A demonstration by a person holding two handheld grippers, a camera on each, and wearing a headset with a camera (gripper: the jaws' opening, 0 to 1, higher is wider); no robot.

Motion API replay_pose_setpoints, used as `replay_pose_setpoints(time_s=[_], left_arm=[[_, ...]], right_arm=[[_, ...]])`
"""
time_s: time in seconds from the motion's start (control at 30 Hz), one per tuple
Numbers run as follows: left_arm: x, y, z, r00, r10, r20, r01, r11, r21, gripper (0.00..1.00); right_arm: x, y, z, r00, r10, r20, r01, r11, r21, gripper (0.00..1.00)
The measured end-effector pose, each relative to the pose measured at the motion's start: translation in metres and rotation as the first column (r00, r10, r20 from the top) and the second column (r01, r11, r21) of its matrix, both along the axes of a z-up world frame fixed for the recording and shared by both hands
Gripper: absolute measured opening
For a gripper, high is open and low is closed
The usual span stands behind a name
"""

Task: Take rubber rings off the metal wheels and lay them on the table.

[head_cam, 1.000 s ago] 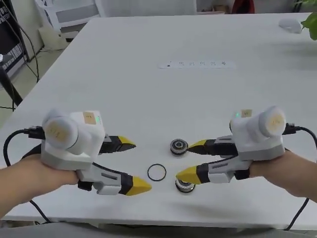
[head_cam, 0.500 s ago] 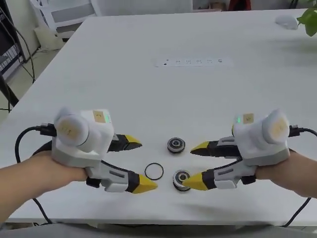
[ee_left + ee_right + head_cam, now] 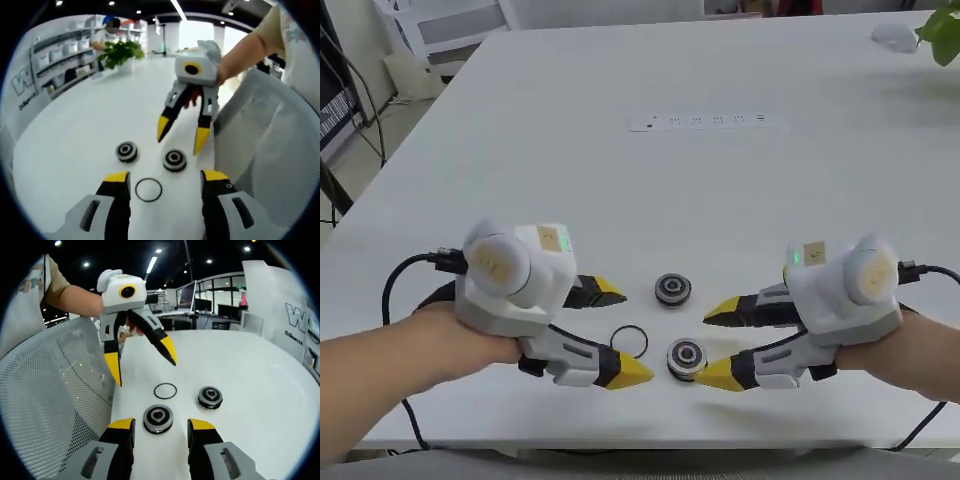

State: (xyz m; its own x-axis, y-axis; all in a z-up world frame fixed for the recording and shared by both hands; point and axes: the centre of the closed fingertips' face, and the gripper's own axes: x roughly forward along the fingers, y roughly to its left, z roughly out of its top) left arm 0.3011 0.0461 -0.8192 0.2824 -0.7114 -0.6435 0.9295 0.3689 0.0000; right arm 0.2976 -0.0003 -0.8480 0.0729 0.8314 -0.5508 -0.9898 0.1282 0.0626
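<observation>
**On the table (image 3: 750, 210): one rubber ring (image 3: 646, 342) off, just beside near wheel (image 3: 686, 357)**

Just behind near wheel: far wheel (image 3: 672, 289). left gripper (image 3: 633, 332) jaws apart, straddling rubber ring. right gripper (image 3: 705, 345) jaws apart, near wheel at its tips. Rubber ring part-hidden by left jaw.

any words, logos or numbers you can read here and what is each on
"W": big letter on the white wall panel, right gripper view.
"W": same letter on the wall, left gripper view.
Small line under each W: too blurred to read.
Tan stickers on left gripper and right gripper: too small to read.
Power strip markings: unreadable.
</observation>
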Motion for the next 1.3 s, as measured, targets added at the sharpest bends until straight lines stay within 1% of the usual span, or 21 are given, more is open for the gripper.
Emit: replay_pose_setpoints(time_s=[0.27, 0.7, 0.97, 1.3], left_arm=[[0.000, -0.011, -0.005, 1.000, -0.028, -0.005, 0.028, 1.000, 0.004, 0.53], [-0.001, -0.022, -0.015, 0.998, -0.056, -0.015, 0.057, 0.998, 0.009, 0.43], [-0.002, -0.028, -0.021, 0.997, -0.069, -0.030, 0.069, 0.998, 0.011, 0.36], [0.000, -0.035, -0.025, 0.997, -0.078, -0.029, 0.078, 0.997, 0.002, 0.27]], right_arm=[[0.000, -0.002, -0.008, 1.000, 0.005, 0.000, -0.005, 1.000, -0.015, 0.34], [0.000, 0.000, -0.012, 1.000, 0.017, -0.007, -0.017, 1.000, -0.015, 0.27], [-0.001, -0.002, -0.014, 1.000, 0.016, -0.015, -0.017, 1.000, -0.018, 0.23], [-0.003, -0.004, -0.018, 1.000, 0.016, -0.024, -0.017, 1.000, -0.017, 0.17]])
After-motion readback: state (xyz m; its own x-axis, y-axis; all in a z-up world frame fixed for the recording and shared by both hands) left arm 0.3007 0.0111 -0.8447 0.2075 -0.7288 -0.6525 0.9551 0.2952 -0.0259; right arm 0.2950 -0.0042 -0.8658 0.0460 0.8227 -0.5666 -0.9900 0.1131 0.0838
